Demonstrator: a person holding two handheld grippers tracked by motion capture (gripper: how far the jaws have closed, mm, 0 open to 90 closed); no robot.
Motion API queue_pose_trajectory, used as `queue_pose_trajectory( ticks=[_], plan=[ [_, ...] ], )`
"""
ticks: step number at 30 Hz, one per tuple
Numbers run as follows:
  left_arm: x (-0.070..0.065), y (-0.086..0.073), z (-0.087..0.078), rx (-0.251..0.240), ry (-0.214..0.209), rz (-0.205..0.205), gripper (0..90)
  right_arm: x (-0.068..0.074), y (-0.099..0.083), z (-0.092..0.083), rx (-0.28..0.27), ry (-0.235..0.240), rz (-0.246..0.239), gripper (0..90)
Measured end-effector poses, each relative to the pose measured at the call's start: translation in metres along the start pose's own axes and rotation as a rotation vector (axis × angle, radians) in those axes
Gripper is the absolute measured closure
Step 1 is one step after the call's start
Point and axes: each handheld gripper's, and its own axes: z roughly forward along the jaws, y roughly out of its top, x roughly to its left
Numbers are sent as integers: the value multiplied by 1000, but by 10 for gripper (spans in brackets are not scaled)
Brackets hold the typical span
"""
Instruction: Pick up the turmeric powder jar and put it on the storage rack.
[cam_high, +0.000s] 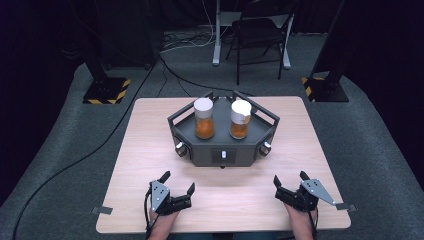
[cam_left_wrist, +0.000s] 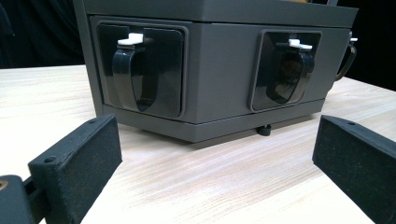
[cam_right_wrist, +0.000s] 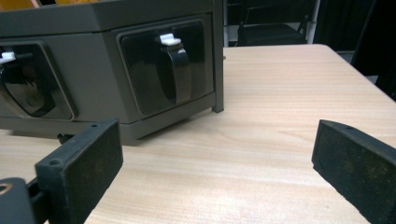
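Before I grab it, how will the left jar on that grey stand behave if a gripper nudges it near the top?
The left jar looks tall and narrow, so a high push may well tip it. Its orange contents fill only the lower part, which probably steadies it somewhat. The clear wall looks smooth, perhaps slippery. The grey stand has a low rail that might catch it.

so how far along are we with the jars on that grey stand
Nothing looks done: both capped jars of orange stuff stand on the grey stand. Nothing is in hand; the left gripper and right gripper are open near the table's front edge. The reach and handling remain.
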Motion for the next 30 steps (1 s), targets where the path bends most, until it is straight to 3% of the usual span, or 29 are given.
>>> queue_pose_trajectory(
  ticks=[16, 22, 30],
  plan=[
    [1, 0, 0, 2, -2, -2, 7, 5, 1, 9, 100, -21, -51, 9],
    [1, 0, 0, 2, -2, -3, 6, 6, 11, 16, 169, -12, -89, 10],
    [1, 0, 0, 3, -2, -2, 7, 4, 25, 24, 264, -8, -73, 15]
  ],
)
